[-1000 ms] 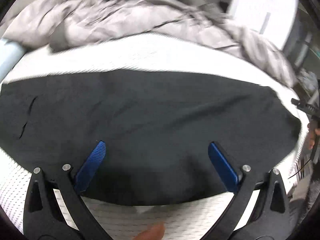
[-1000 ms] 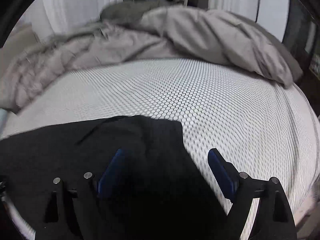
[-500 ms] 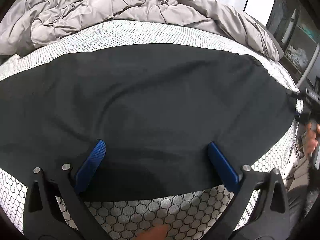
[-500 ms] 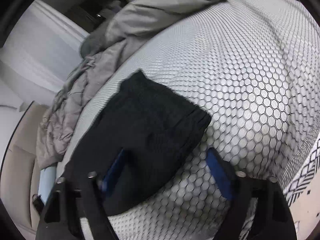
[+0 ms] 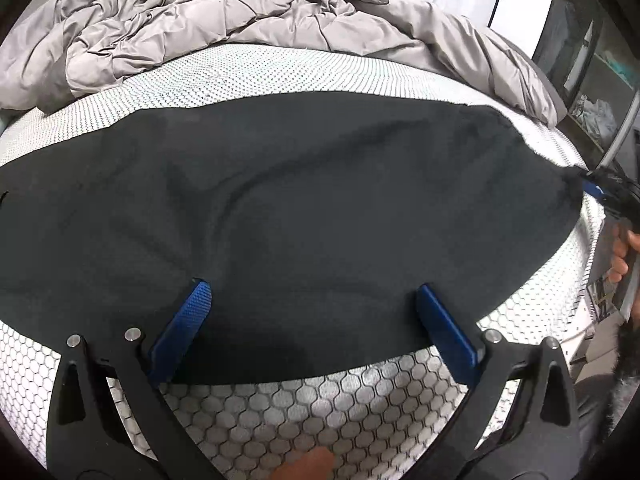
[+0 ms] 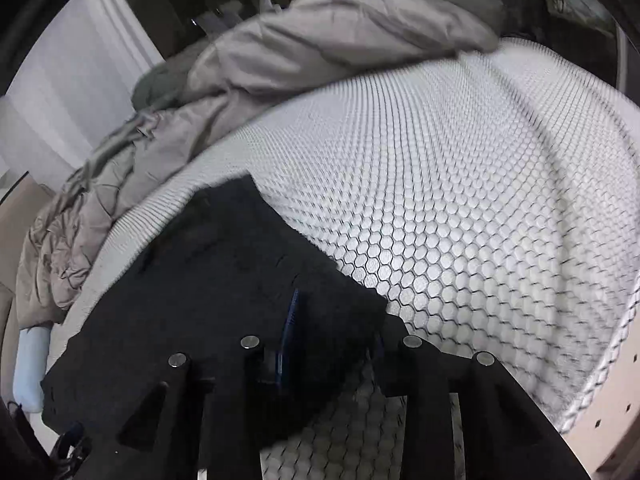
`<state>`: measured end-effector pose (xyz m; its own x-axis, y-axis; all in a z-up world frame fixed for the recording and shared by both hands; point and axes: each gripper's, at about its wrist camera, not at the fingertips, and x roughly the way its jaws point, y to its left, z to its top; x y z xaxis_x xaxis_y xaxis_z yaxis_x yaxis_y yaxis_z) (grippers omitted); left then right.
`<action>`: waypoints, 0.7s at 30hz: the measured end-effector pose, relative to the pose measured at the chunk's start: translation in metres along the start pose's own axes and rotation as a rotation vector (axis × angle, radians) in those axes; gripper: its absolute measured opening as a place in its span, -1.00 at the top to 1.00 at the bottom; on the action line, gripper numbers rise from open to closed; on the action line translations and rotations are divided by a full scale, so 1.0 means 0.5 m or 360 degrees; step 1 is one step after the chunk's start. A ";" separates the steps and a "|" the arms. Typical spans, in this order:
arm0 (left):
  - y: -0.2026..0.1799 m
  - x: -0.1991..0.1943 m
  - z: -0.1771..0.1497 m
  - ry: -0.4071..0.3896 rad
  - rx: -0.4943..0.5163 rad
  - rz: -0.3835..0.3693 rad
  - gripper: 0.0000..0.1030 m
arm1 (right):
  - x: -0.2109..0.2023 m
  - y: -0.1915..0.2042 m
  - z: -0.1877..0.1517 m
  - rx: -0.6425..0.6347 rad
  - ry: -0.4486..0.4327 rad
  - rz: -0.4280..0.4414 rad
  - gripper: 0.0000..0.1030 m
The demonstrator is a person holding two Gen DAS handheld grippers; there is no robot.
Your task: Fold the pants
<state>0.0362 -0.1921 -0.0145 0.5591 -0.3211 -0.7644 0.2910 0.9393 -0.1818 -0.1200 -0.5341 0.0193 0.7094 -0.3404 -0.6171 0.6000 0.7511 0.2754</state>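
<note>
- The black pants [image 5: 288,208] lie spread flat across the honeycomb-patterned mattress [image 5: 320,420], their near edge close to the mattress's front side.
- The left gripper [image 5: 312,312] hovers over the near edge of the pants, its blue pads [image 5: 188,320] spread wide with nothing between them.
- The right gripper [image 6: 332,336] is pressed together, pinching the corner of the pants at the mattress's right side.
- A rumpled grey comforter [image 5: 240,28] is heaped along the far side of the mattress.
</note>
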 end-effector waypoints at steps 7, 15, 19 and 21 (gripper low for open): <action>-0.046 -0.001 0.042 -0.0014 0.0197 -0.0067 -0.97 | -0.094 0.186 -0.049 -0.0475 -0.0078 0.0302 -0.22; -0.031 0.056 0.037 0.0165 0.0281 -0.0064 -0.98 | 0.072 0.428 -0.225 -0.1219 0.0410 0.0432 -0.55; 0.048 0.015 0.004 0.0151 0.0282 -0.0022 -0.98 | 0.050 0.353 -0.193 -0.1254 0.0289 0.0242 -0.57; 0.103 -0.006 -0.012 0.0140 0.0238 0.0026 -0.98 | 0.051 0.265 -0.157 -0.1190 0.0172 -0.0048 -0.62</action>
<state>0.0449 -0.1421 -0.0254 0.4964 -0.2879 -0.8190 0.3981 0.9138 -0.0799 -0.0517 -0.3990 -0.0178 0.6334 -0.3388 -0.6958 0.1809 0.9390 -0.2926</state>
